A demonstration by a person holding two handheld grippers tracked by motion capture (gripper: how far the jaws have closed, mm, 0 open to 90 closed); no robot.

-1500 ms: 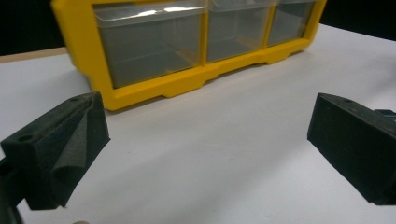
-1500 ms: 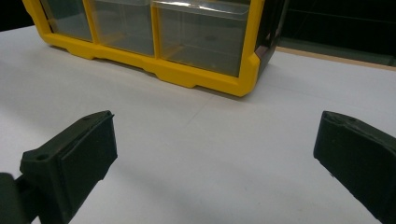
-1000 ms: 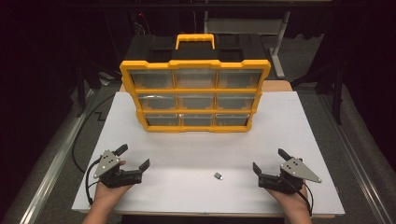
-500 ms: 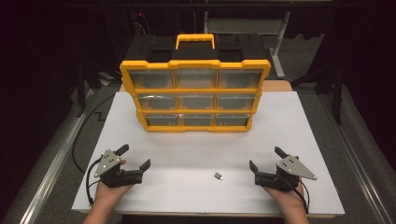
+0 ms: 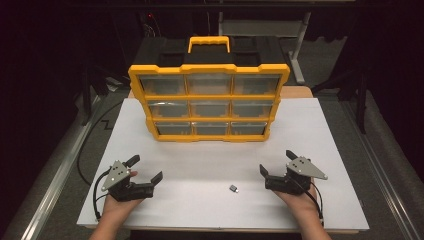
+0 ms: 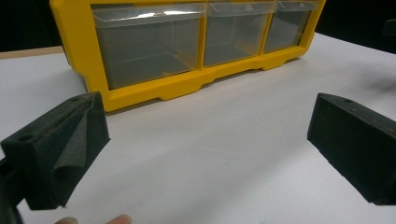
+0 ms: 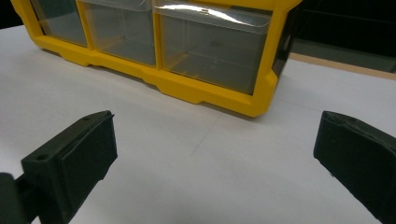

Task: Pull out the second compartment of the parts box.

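High view shows a white desk (image 5: 320, 125) with a yellow drawer cabinet (image 5: 209, 102) standing at its far middle, nine clear drawers in three rows and a yellow handle (image 5: 209, 44) on its black top. Near the front edge, a small grey piece (image 5: 233, 188) lies flat on the desk, alone, between the two hands and closer to the right one.

On the left, the left tongs (image 5: 146, 169) sit low over the desk, held from below by the person's left hand (image 5: 117, 204), with a grey three-cornered plate on top and a black cable looping off toward the desk's left edge. Their jaws stand wide apart and hold nothing. Left gripper view confirms it: the left tongs (image 6: 205, 154) frame bare white desk, and beyond them is the cabinet's bottom row of drawers (image 6: 154, 44).

On the right, the right tongs (image 5: 276, 162) are likewise spread with nothing between them, gripped by the right hand (image 5: 300, 200). They lie just to the right of the small grey piece, not touching it. Right gripper view shows the right tongs (image 7: 217, 154) open over the desk, pointing at the cabinet's bottom right corner (image 7: 261, 100).
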